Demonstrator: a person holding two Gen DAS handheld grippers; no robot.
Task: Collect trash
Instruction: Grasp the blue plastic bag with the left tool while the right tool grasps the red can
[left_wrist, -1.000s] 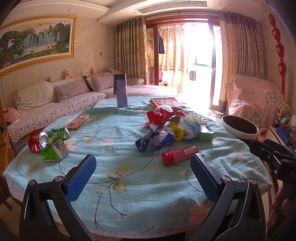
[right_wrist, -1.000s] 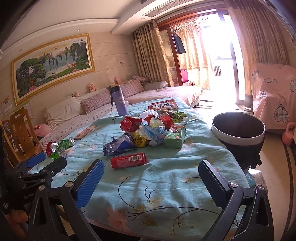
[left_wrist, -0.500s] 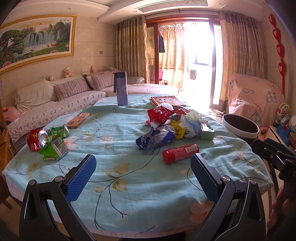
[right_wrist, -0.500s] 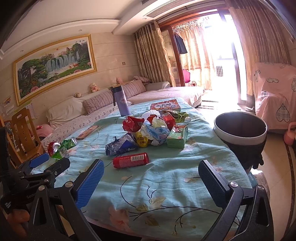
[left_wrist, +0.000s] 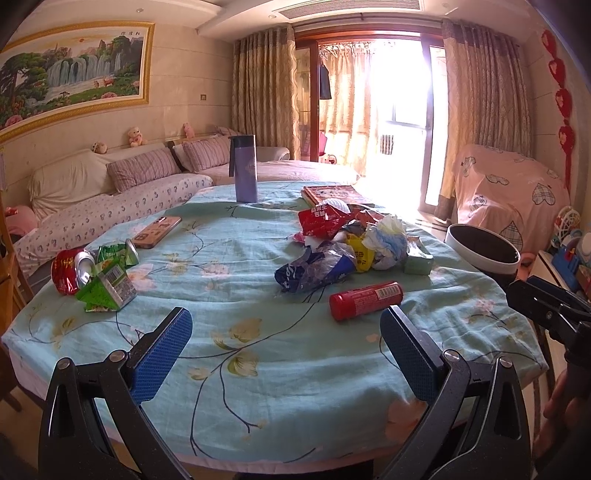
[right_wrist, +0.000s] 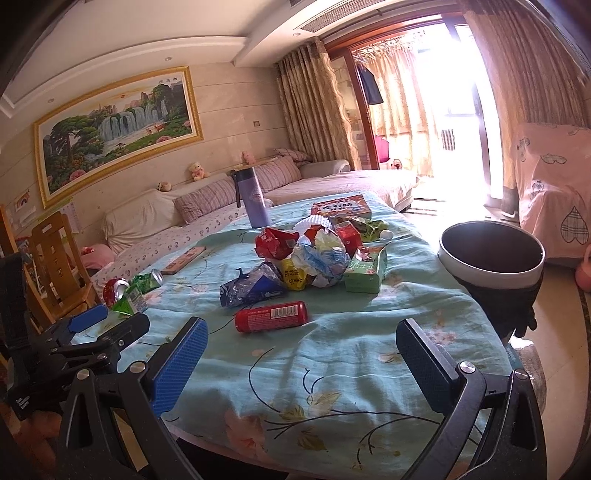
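You hold both tongs, left tongs (left_wrist: 284, 341) and right tongs (right_wrist: 301, 356), wide open and empty; next, reach for the red can (right_wrist: 271, 316) near the bin (right_wrist: 491, 258).

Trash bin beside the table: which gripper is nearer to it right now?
Right. The right gripper hangs over the table's near edge with the trash bin just ahead to its right; the left gripper sits farther left, its jaws open.

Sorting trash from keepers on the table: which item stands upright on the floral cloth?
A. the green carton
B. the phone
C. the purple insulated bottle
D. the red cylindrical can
C: the purple insulated bottle stands upright at the far side, while the red cylindrical can lies on its side near the wrapper pile.
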